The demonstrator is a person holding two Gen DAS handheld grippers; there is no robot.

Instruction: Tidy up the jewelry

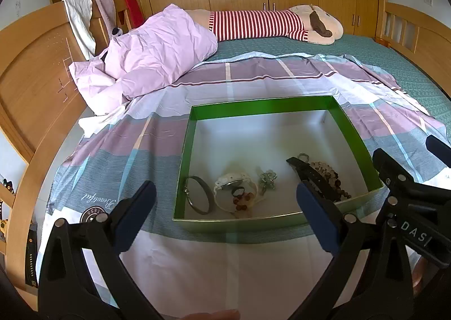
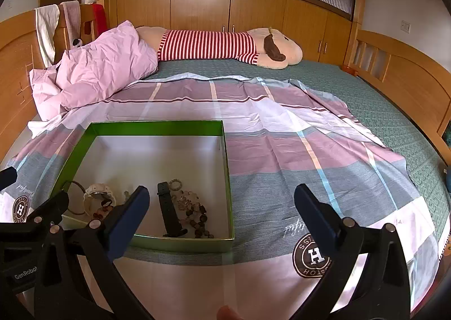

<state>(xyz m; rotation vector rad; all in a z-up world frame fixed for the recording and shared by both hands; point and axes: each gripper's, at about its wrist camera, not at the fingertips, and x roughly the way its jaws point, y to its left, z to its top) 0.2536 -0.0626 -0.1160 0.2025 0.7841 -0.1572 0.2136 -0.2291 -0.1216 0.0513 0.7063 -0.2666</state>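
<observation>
Both your grippers are spread wide and hold nothing. Left gripper hovers over the near wall of the green box; right gripper sits off that box's right corner, mostly over the bedsheet.

All visible jewelry is already inside, bunched along the near wall: metal bangle at left, white watch beside it, small reddish beads touching the watch, a silver charm, then the black watch strap lying against the brown bead bracelet.

Risks:
- Strap and bead bracelet touch. Clamp one and you'll likely drag the other.
- Beads next to the watch are small; wide jaws may grab both or scatter them.
- Box is light card on soft bedding. Press a wall and it could tip or slide.
- Bangle lies flat, so fingers may skate off it.

Readable text: "DASI" on the right gripper body as the left camera sees it, "GenRobot" on the left gripper body in the right view, "Beautiful" script and an "H" roundel "HOUSTON" on the sheet.
</observation>
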